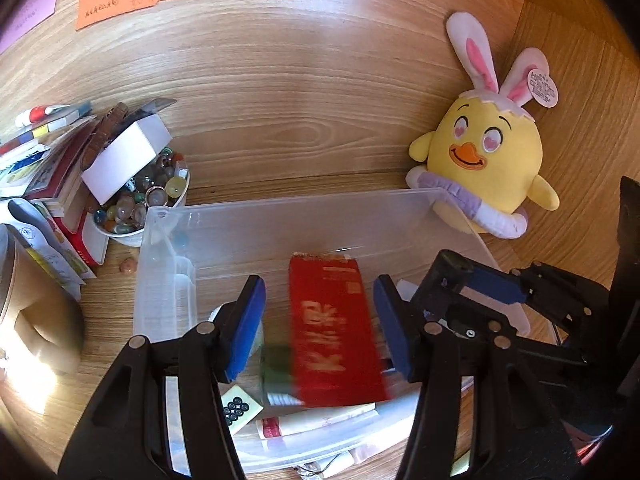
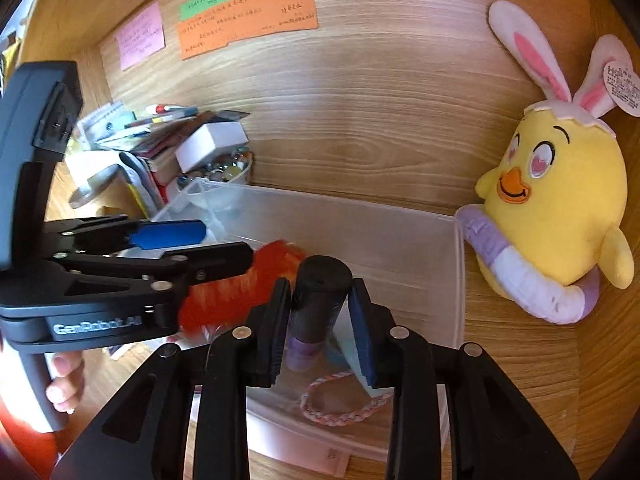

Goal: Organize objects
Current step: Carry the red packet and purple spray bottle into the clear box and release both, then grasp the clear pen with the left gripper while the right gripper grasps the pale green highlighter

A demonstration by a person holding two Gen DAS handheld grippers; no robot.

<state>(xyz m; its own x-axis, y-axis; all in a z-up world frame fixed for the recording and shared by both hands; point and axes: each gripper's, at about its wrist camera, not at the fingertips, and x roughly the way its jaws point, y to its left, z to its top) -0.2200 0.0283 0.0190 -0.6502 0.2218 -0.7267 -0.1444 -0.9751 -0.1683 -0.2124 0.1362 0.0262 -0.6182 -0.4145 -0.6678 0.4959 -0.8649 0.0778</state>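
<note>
A clear plastic box (image 1: 280,204) (image 2: 360,206) stands on the wooden desk. My left gripper (image 1: 320,328) (image 2: 226,246) hangs over it, jaws apart, and a blurred red packet (image 1: 332,332) (image 2: 236,292) lies between the blue pads with a gap on its left side. My right gripper (image 2: 320,320) (image 1: 460,284) straddles an upright dark bottle (image 2: 316,304) with a black cap and purple base, and a slim gap shows at its right pad. In the box also lie a mahjong tile (image 1: 240,404), a white tube (image 1: 320,420) and a braided bracelet (image 2: 344,396).
A yellow chick plush (image 1: 484,152) (image 2: 560,208) leans against the wall right of the box. Left of the box are a bowl of glass marbles (image 1: 140,196) under a small white carton (image 1: 128,156), and stacked books (image 1: 52,160). Paper notes (image 2: 248,20) hang on the wall. A hand (image 2: 64,380) grips the left handle.
</note>
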